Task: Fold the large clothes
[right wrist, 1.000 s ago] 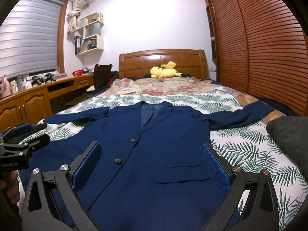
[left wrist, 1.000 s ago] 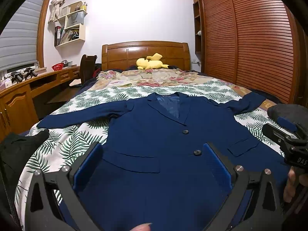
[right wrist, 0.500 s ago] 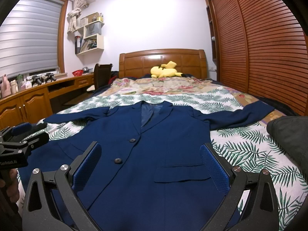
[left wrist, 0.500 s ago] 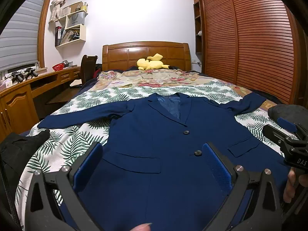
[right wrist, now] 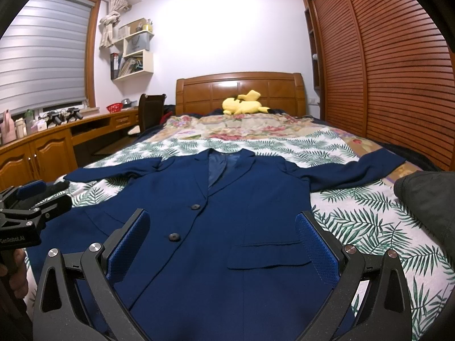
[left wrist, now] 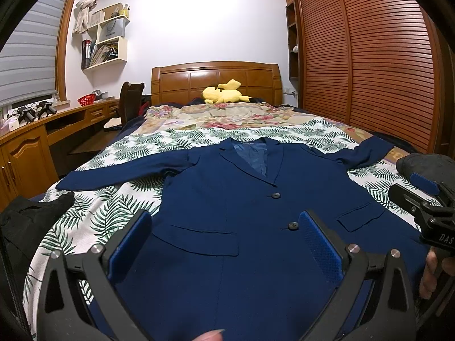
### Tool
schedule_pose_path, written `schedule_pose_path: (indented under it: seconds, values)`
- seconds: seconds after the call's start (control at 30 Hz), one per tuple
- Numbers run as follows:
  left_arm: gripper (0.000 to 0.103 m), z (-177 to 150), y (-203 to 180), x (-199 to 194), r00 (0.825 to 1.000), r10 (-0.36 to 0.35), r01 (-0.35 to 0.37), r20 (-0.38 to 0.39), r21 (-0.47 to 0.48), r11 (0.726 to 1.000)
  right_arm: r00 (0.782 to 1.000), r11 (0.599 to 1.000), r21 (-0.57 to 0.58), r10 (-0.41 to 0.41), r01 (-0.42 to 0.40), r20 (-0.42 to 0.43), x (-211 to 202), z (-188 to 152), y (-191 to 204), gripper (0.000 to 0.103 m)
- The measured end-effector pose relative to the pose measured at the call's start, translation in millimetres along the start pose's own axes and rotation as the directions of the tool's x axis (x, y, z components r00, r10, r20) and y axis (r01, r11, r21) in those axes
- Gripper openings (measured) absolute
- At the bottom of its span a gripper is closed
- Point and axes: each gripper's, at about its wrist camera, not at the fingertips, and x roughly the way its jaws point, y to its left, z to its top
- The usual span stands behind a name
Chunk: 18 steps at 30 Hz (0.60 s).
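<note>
A navy blue blazer [left wrist: 227,207] [right wrist: 233,199] lies flat and face up on the bed, buttoned, both sleeves spread out to the sides. My left gripper [left wrist: 224,227] hovers open over its lower left front, above the left pocket flap, with nothing between the blue pads. My right gripper [right wrist: 221,230] hangs open over the lower right front near the right pocket flap. Each gripper shows at the edge of the other's view, as the right gripper [left wrist: 426,207] and the left gripper [right wrist: 31,207]. The hem is hidden under the fingers.
The leaf-print bedspread [left wrist: 113,207] covers the bed. A black garment [left wrist: 25,221] lies at the bed's left edge and a dark one [right wrist: 426,196] at the right. A yellow plush toy [left wrist: 224,95] sits by the headboard. A wooden desk [right wrist: 42,153] stands left, a slatted wardrobe [right wrist: 384,85] right.
Both grippers have drifted slightly; the blazer sits a touch lower in the views. Nothing was taken hold of or let go.
</note>
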Motion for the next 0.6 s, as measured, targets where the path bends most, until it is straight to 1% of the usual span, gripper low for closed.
schedule_pose_path:
  seconds: [0.6]
  values:
    - [0.103,1.0,1.5,-1.7,1.0,0.002,-0.002,-0.001,0.0,1.0,1.0,1.0,0.0,0.001,-0.001,0.0,-0.2,-0.3,-1.3,0.103]
